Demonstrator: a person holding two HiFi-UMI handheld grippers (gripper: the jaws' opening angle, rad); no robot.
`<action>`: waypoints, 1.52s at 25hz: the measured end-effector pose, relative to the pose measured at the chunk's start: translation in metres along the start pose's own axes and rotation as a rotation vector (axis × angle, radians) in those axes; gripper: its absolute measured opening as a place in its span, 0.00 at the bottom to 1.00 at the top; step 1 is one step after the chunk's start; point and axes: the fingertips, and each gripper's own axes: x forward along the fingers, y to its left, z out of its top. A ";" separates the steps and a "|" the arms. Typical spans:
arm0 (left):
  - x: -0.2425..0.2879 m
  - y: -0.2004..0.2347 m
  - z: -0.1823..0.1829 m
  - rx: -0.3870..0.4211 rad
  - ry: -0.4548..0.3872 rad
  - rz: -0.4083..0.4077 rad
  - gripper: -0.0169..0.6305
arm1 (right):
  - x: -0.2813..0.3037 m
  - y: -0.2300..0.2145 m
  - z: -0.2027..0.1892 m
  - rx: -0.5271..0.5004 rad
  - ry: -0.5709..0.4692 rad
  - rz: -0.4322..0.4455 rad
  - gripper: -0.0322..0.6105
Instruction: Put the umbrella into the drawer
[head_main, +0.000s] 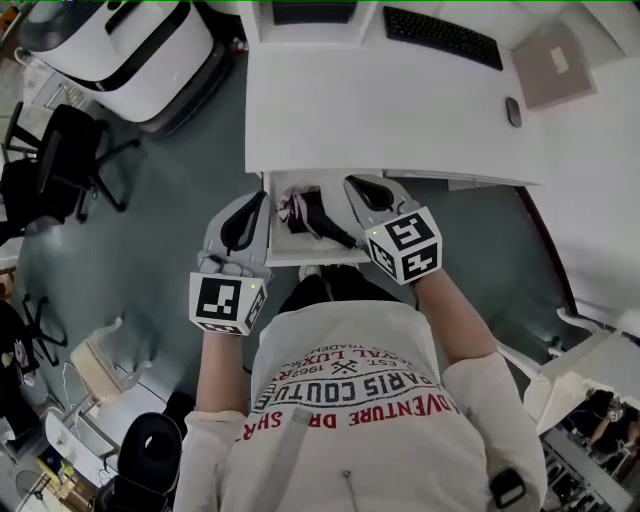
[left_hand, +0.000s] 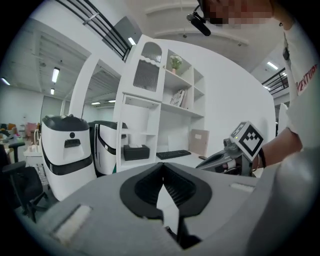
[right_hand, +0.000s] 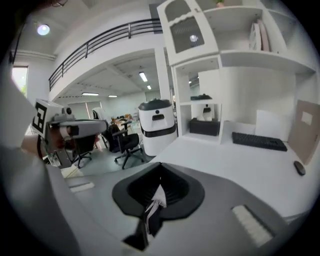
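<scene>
The black and white folded umbrella (head_main: 312, 215) lies inside the open white drawer (head_main: 300, 258) under the desk, its dark handle pointing toward the right gripper. My left gripper (head_main: 258, 198) hovers above the drawer's left side with its jaws together and nothing in them (left_hand: 162, 170). My right gripper (head_main: 353, 183) hovers over the drawer's right side, also shut (right_hand: 160, 175). A sliver of black and white shows through its narrow slit, but no held object shows. Each gripper sees the other: the right gripper (left_hand: 220, 159), the left gripper (right_hand: 80, 129).
The white desk (head_main: 400, 110) carries a keyboard (head_main: 440, 35), a mouse (head_main: 513, 110) and a brown pad (head_main: 553, 62). A white and black machine (head_main: 130, 50) and a black office chair (head_main: 60, 160) stand to the left on the grey floor. Shelves rise behind the desk (right_hand: 240, 55).
</scene>
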 end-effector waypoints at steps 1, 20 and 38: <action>0.002 -0.003 0.010 0.013 -0.011 0.005 0.04 | -0.011 -0.005 0.013 -0.001 -0.043 -0.007 0.05; 0.007 -0.059 0.112 0.173 -0.143 0.050 0.04 | -0.148 -0.044 0.132 -0.188 -0.536 -0.096 0.05; 0.002 -0.055 0.109 0.159 -0.133 0.100 0.04 | -0.138 -0.036 0.125 -0.138 -0.532 -0.047 0.05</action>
